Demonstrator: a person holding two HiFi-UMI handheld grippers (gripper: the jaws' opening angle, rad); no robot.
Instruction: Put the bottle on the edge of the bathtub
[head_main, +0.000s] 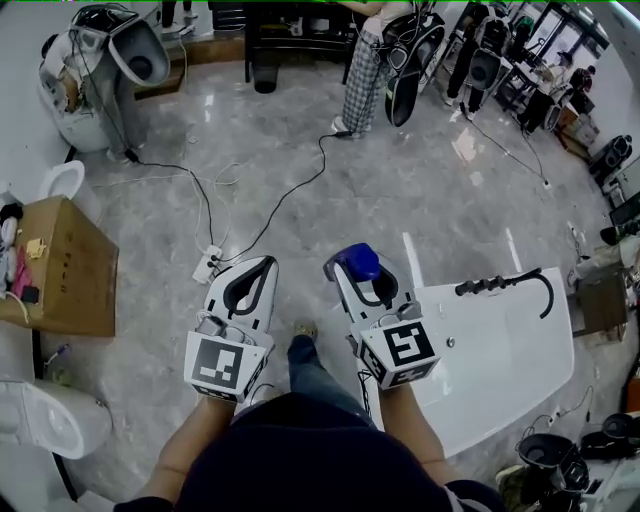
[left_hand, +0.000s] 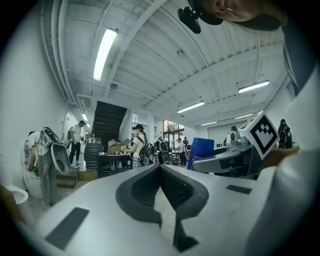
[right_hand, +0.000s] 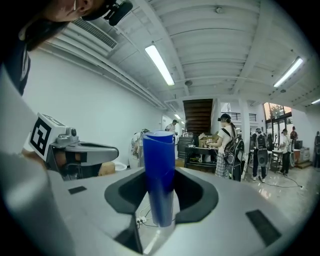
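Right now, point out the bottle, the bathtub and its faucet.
bottle (right_hand: 159, 175): right gripper view, middle of its blue body.
bathtub (head_main: 505, 365): head view, bare white surface.
faucet (head_main: 495, 284): head view, black horizontal bar.

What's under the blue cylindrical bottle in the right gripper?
Only glossy grey floor, left of the white bathtub. The blue bottle itself covers the spot directly beneath.

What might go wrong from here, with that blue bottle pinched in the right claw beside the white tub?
1. The right gripper pinches the tall blue bottle between just two jaws; it might tilt or slip on the way.
2. The bathtub rim looks narrow and glossy; set off-centre, the bottle might topple.
3. Cables and a power strip lie near the person's shoe: a trip hazard.
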